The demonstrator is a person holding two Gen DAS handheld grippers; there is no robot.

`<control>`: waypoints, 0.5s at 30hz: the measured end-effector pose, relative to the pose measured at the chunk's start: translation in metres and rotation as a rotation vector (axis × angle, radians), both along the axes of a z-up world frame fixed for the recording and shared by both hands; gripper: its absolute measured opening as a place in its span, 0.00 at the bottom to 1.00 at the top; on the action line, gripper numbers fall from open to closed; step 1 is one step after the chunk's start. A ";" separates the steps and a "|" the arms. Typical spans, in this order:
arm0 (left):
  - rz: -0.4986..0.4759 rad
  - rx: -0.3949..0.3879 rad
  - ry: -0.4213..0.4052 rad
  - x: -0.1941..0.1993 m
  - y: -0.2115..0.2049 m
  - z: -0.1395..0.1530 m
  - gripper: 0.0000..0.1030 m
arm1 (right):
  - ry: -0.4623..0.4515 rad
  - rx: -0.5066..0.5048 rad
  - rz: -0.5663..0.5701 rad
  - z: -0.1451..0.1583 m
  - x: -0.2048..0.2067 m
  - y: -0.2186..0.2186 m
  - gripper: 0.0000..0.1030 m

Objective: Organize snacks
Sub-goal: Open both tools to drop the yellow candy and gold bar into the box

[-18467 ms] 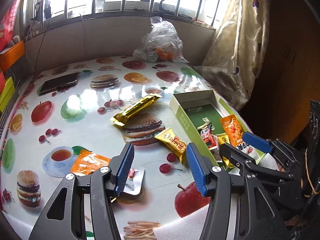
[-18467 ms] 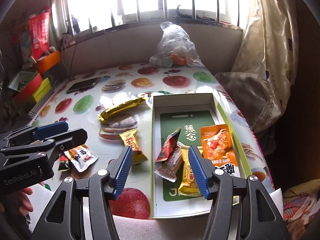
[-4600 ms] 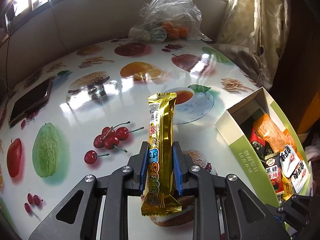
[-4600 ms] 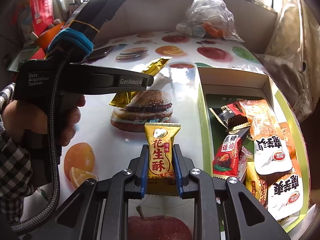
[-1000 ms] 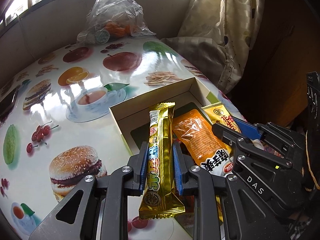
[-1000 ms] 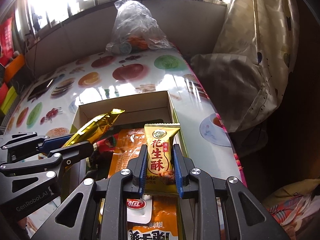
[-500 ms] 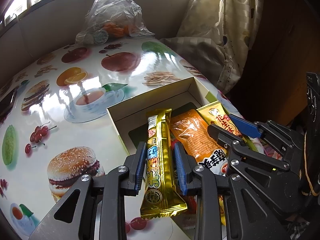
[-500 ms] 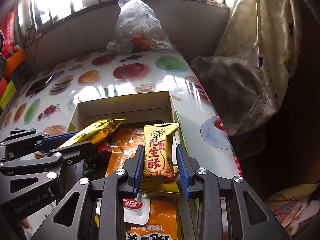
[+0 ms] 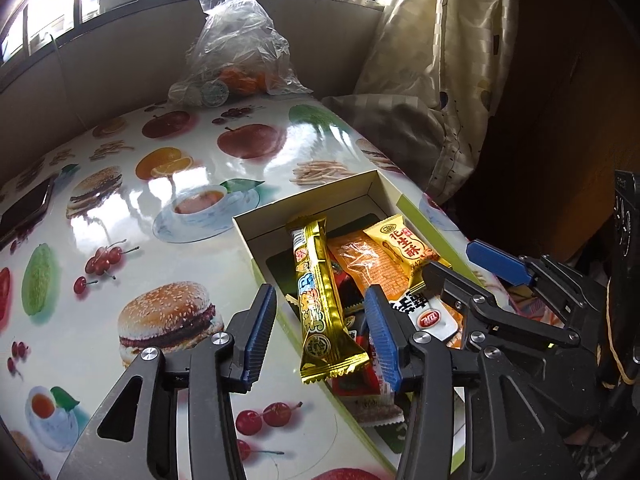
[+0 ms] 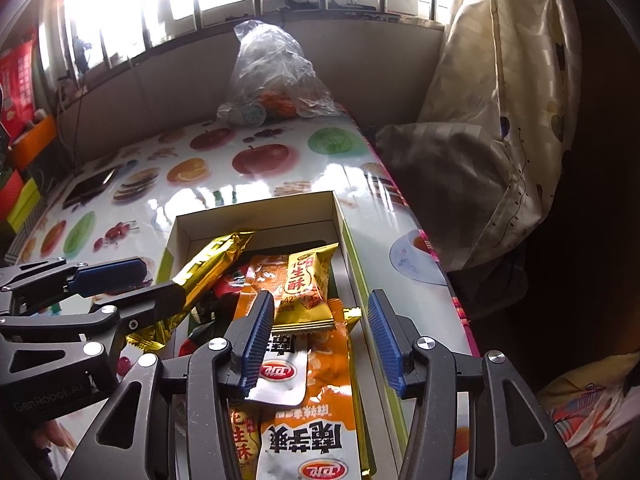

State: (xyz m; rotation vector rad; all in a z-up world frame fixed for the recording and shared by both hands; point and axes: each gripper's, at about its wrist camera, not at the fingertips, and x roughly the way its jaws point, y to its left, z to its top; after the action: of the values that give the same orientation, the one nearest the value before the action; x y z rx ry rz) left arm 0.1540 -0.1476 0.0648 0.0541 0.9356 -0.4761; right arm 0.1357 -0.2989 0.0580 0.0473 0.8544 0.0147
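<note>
An open green-sided box [image 9: 256, 252] [image 10: 178, 228] on the table holds several snack packets. My left gripper [image 9: 322, 334] is open; the long gold bar [image 9: 320, 304] lies between its jaws, resting on the pile in the box, and also shows in the right wrist view [image 10: 200, 272]. My right gripper [image 10: 320, 340] is open over the box; the small yellow peanut-crisp packet [image 10: 306, 288] lies loose just beyond its fingertips on an orange packet [image 10: 316, 400]. The yellow packet [image 9: 404, 248] also shows in the left wrist view, beside the right gripper's fingers [image 9: 452, 280].
A clear plastic bag of fruit [image 9: 236, 64] [image 10: 276, 80] sits at the table's far edge below the window. A phone [image 9: 24, 208] [image 10: 86, 188] lies at the far left. A curtain [image 9: 436, 80] hangs right of the table, close to the box.
Both grippers opened in the last half second. The gold bar and the yellow packet dropped free onto the packets in the box.
</note>
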 end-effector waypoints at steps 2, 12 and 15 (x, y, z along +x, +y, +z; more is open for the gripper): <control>0.004 -0.010 -0.017 -0.009 0.004 0.005 0.46 | -0.010 0.007 -0.011 0.005 -0.008 0.000 0.47; 0.037 0.021 -0.063 -0.061 0.020 0.011 0.46 | -0.062 0.044 -0.045 0.024 -0.058 0.008 0.48; 0.050 0.018 -0.075 -0.078 0.026 0.012 0.46 | -0.074 0.048 -0.058 0.027 -0.076 0.011 0.48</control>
State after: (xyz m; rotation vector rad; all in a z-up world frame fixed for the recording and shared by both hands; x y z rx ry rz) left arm 0.0756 -0.1219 0.0767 0.0640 0.8653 -0.4170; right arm 0.0596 -0.2881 0.0854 0.1157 0.7780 -0.0171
